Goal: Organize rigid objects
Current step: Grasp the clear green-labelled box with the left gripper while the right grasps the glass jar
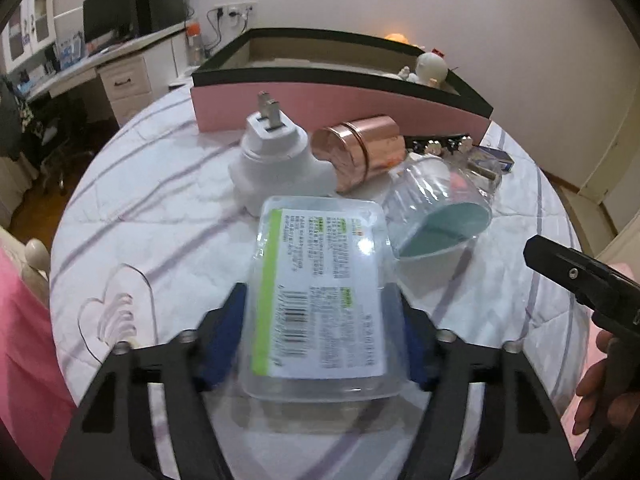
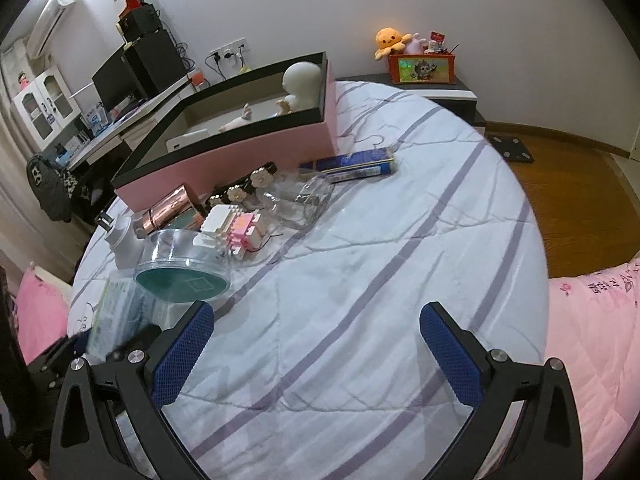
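Plastic box (image 1: 320, 296), clear with a white and green printed label, sits between the blue pads (image 1: 222, 340) of the left tool (image 1: 316, 340), which press against its two long sides, so the tool is closed on it; the box lies low over the bed (image 1: 160, 208). The right tool (image 2: 316, 356) stands wide open over bare quilt with nothing between its pads (image 2: 184, 352), the box just to its left. Beyond the box lie one white plug adapter (image 1: 276, 160), one copper-coloured tin (image 1: 360, 152) on its side, one clear round container (image 1: 440, 208) with a green base, one toy of white and pink blocks (image 2: 236, 228), one black hair clip (image 2: 244, 188) with flowers, and one blue flat packet (image 2: 352, 162). Behind them stands one pink storage box (image 2: 240, 156) with a black rim, holding a white doll (image 2: 302, 84). The bed carries a white quilt with purple stripes; a desk (image 1: 100, 64) with a monitor lines the far wall, and the floor (image 2: 580, 200) is wood.
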The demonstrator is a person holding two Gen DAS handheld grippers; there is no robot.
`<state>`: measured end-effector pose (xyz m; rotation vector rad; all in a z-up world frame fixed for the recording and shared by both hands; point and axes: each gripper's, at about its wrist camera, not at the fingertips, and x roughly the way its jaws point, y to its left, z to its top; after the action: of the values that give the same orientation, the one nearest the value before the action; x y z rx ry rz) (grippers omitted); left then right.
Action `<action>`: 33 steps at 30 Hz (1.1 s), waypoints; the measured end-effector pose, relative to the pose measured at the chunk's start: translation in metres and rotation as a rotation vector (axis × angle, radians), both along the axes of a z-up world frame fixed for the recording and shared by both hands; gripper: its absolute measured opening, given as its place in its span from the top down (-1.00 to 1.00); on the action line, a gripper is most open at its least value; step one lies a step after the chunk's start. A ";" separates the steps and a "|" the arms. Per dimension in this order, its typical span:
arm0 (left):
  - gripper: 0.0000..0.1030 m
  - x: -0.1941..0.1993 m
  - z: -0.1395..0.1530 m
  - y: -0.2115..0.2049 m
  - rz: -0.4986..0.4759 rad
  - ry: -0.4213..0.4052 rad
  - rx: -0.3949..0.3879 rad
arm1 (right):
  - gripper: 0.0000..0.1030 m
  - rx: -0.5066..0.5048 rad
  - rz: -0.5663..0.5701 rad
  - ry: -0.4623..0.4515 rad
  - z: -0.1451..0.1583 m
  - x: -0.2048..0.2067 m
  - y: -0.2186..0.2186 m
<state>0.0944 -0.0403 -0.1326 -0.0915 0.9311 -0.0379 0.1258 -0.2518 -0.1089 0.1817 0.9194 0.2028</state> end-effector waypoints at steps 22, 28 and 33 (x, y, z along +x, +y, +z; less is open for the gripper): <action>-0.23 0.015 0.001 0.028 -0.022 -0.026 -0.033 | -0.83 -0.056 -0.031 -0.012 -0.011 0.078 0.015; -0.23 0.016 0.000 0.029 -0.029 -0.029 -0.039 | -0.05 -0.103 0.039 -0.019 -0.011 0.087 0.029; -0.24 0.016 0.000 0.032 -0.030 -0.031 -0.054 | -0.05 -0.101 0.041 -0.023 -0.009 0.075 0.029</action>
<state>0.1101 -0.0085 -0.1323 -0.1265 0.9004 -0.0914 0.2006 -0.2225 -0.1182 0.0668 0.9088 0.1958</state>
